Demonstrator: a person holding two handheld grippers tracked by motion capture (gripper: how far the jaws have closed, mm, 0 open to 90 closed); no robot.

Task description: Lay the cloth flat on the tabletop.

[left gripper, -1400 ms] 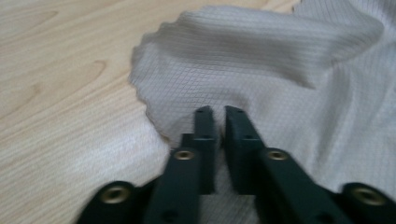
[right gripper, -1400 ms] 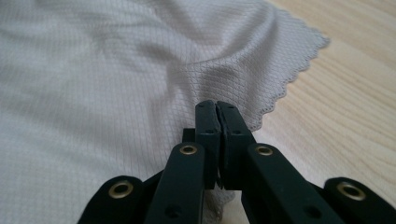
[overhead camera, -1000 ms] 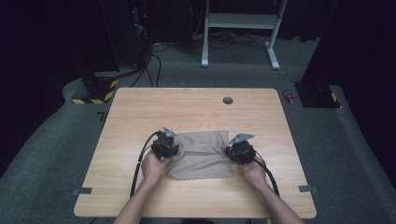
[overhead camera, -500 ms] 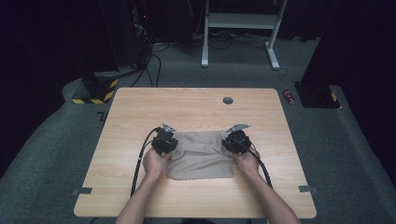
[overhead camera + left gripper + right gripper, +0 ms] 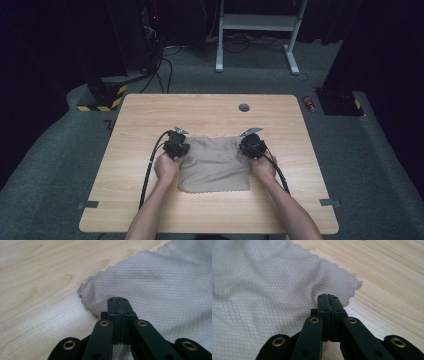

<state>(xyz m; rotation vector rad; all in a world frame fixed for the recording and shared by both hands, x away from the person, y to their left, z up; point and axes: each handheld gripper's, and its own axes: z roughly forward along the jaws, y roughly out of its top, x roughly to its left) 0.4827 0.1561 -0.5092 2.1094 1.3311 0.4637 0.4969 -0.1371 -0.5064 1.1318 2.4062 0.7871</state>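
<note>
Table (image 5: 150, 120): both tongs newly closed

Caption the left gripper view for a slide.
Left gripper, jaws shut on a corner of the grey waffle-weave cloth lying on the wooden table.

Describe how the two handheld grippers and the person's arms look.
Both grippers, left gripper and right gripper, are black, each topped by a grey three-cornered plate and trailing a black cable. Seen close, each has two flat black jaws on linkage arms with brass-coloured pivot pins. The person's forearms are bare, with no sleeves in view.
</note>
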